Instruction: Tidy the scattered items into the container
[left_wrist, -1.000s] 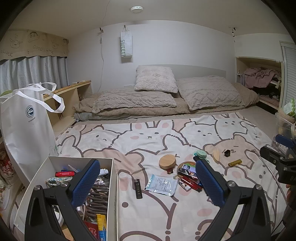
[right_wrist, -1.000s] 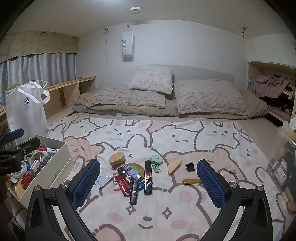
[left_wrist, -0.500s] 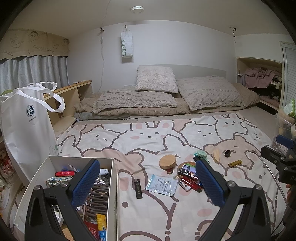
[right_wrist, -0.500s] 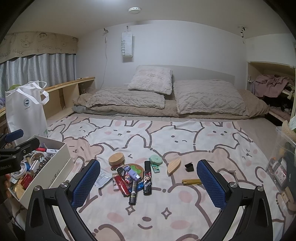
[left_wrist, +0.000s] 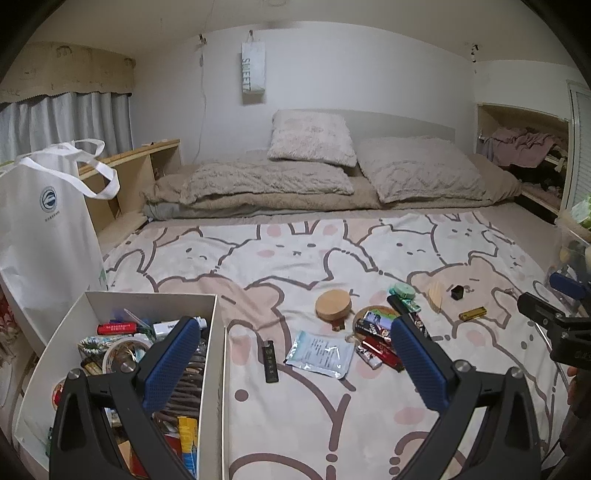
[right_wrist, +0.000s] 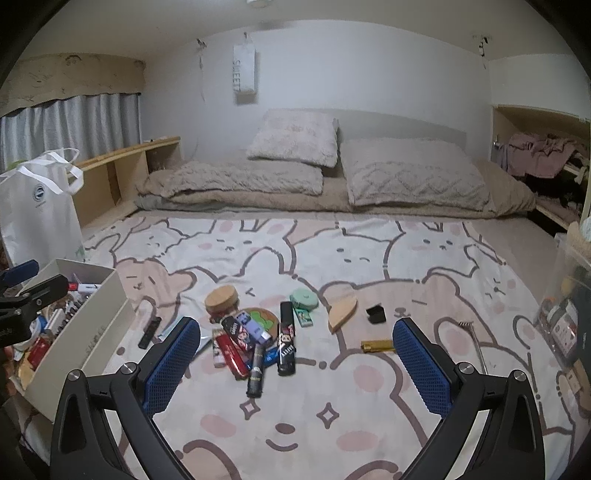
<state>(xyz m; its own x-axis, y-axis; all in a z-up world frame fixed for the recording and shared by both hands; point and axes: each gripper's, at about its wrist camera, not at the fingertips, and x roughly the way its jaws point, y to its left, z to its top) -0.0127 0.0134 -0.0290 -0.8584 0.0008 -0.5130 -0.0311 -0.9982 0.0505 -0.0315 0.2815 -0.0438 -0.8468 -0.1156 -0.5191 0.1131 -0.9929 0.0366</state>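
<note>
Both grippers, left (left_wrist: 295, 363) and right (right_wrist: 295, 363), stood released above scattered small items beside the part-filled white cardboard box (left_wrist: 214, 332).

box (left_wrist: 212, 354) left on bed (left_wrist: 295, 258), scattered items (left_wrist: 373, 328) to its right

Left gripper (left_wrist: 295, 360) was held level, jaws spread wide, nothing between the blue pads (left_wrist: 171, 360). Right gripper (right_wrist: 295, 360) was held likewise: jaws wide apart, pads (right_wrist: 421, 363) bare, nothing gripped.
</note>
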